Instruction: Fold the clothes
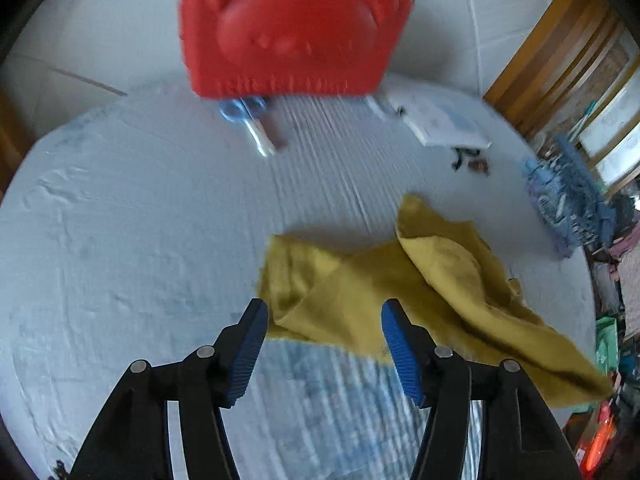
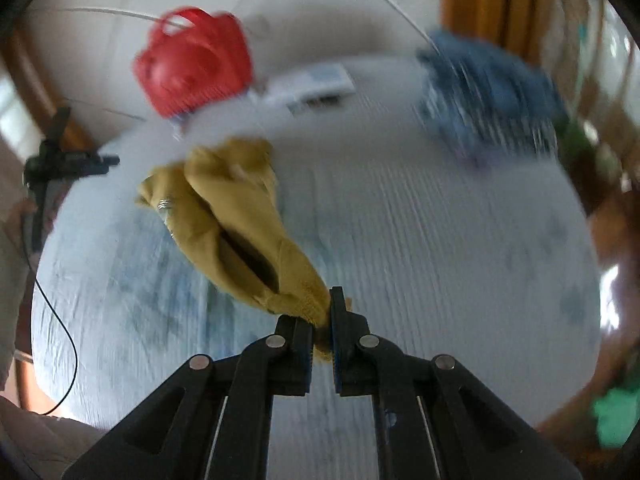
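A mustard-yellow cloth (image 1: 400, 280) lies crumpled on the round white table (image 1: 140, 220). My left gripper (image 1: 324, 320) is open and empty, its blue pads (image 1: 248, 352) hovering just over the cloth's near left edge. In the right wrist view the same cloth (image 2: 236, 216) stretches away from my right gripper (image 2: 322, 320), which is shut on its near corner and holds it lifted above the table (image 2: 440, 260). The left gripper (image 2: 60, 164) shows as a dark shape at the far left.
A red plastic basket (image 1: 292, 28) stands at the table's far side, with blue scissors (image 1: 248, 116) in front of it. A white booklet (image 1: 440, 120) and a blue patterned cloth (image 1: 568, 200) lie to the right. Wooden furniture stands beyond the table.
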Tool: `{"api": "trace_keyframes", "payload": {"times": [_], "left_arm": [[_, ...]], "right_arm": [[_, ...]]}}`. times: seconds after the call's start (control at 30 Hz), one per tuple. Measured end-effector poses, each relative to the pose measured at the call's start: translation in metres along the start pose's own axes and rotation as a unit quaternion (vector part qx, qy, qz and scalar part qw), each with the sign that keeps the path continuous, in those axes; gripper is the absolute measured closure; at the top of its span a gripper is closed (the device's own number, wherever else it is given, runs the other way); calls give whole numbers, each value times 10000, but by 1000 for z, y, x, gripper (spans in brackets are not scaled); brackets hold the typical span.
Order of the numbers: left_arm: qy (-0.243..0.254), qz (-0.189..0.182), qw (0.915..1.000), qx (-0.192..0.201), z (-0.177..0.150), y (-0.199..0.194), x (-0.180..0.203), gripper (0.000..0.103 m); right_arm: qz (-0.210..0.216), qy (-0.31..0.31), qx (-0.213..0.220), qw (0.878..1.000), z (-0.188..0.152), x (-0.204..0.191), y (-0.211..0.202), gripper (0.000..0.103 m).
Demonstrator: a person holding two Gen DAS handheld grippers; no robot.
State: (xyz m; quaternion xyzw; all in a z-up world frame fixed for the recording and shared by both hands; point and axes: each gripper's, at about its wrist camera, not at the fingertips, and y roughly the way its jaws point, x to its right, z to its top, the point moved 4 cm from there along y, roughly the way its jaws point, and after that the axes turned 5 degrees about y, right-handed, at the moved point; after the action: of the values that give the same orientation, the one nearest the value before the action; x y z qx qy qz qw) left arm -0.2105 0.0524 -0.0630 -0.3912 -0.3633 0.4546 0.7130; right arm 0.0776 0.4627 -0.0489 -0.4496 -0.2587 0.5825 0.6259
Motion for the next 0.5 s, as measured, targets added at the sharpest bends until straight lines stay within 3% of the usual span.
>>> {"api": "trace_keyframes", "payload": {"times": [0.5], "left_arm": [[360, 211, 9974, -589, 31, 115, 55, 38]], "right_arm": [[193, 186, -296, 9992, -7, 26, 39, 96]]}}
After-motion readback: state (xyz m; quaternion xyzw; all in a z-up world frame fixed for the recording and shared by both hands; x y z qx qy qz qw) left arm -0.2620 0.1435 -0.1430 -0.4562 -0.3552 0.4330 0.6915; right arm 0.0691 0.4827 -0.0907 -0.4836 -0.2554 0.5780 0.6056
